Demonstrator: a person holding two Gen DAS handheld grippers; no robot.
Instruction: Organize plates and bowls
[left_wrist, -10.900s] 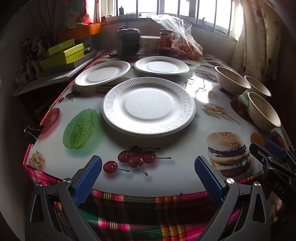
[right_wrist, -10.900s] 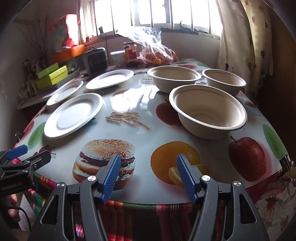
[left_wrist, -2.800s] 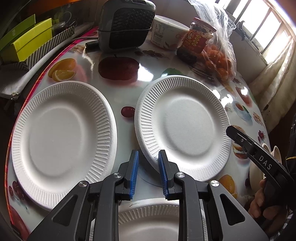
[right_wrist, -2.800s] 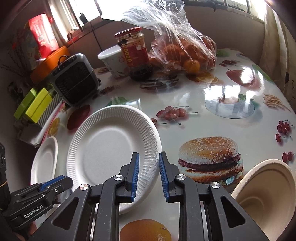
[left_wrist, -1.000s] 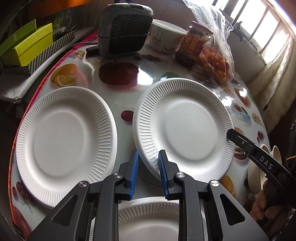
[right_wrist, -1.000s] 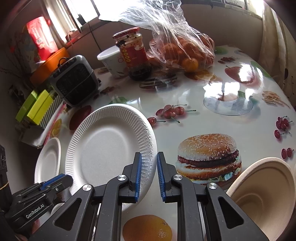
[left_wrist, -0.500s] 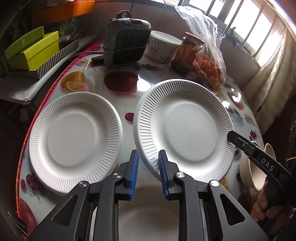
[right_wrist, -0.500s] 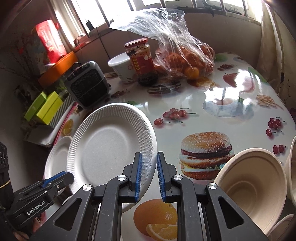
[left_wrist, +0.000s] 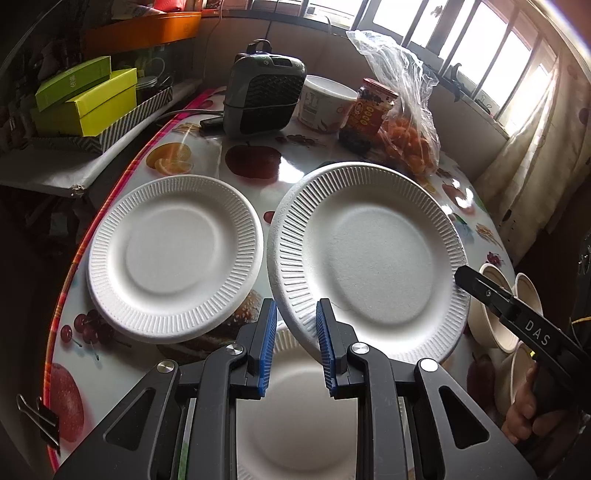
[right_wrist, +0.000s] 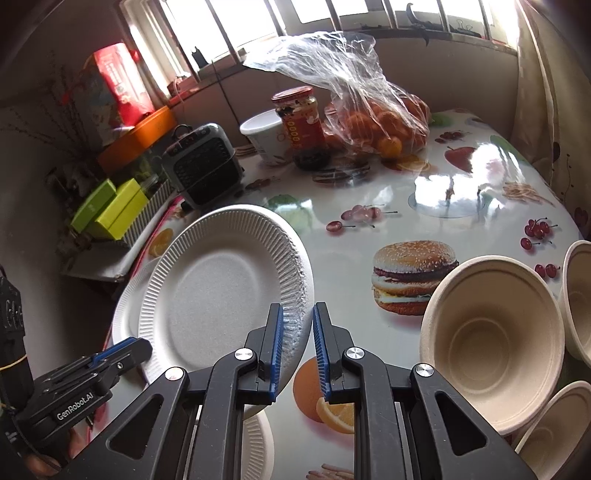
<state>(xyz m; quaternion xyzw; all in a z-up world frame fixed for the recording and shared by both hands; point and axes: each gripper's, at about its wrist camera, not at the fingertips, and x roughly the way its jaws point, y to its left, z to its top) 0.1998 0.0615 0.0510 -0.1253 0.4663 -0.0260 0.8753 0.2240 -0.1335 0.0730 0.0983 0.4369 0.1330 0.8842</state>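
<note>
Paper plate (left_wrist: 373, 254), white w/ ribbed rim, tilted & lifted off the tabletop (right_wrist: 424, 206), held on both sides: left claw (left_wrist: 294, 341) clamped on its near-left rim, right claw (right_wrist: 297, 345) clamped on the opposite rim edge. 2nd plate (left_wrist: 173, 254) lies flat on the tabletop to the left; 3rd plate (left_wrist: 295, 413) lies under the left claw, mostly hidden. All three plates hold nothing. Three beige bowls at right side, close together — nearest one (right_wrist: 491, 339) upright, inside bare; two more (right_wrist: 580, 299) (right_wrist: 554, 428) cut off by frame edge, contents not fully visible. Far end of the tabletop: clear plastic bag (right_wrist: 369, 110) holding oranges, jar w/ red lid (right_wrist: 301, 125) w/ dark contents, white tub (right_wrist: 266, 140), small grey fan heater (right_wrist: 203, 162). Tabletop covering is glossy, printed w/ burgers, cherries, apples, orange slices; plaid cloth edge beneath, binder clip (left_wrist: 40, 417) at left rim. Side shelf at left w/ yellow-green boxes (left_wrist: 92, 99) and an orange tray (left_wrist: 144, 29). Barred windows behind, bright; curtain (left_wrist: 535, 147) at right.
</note>
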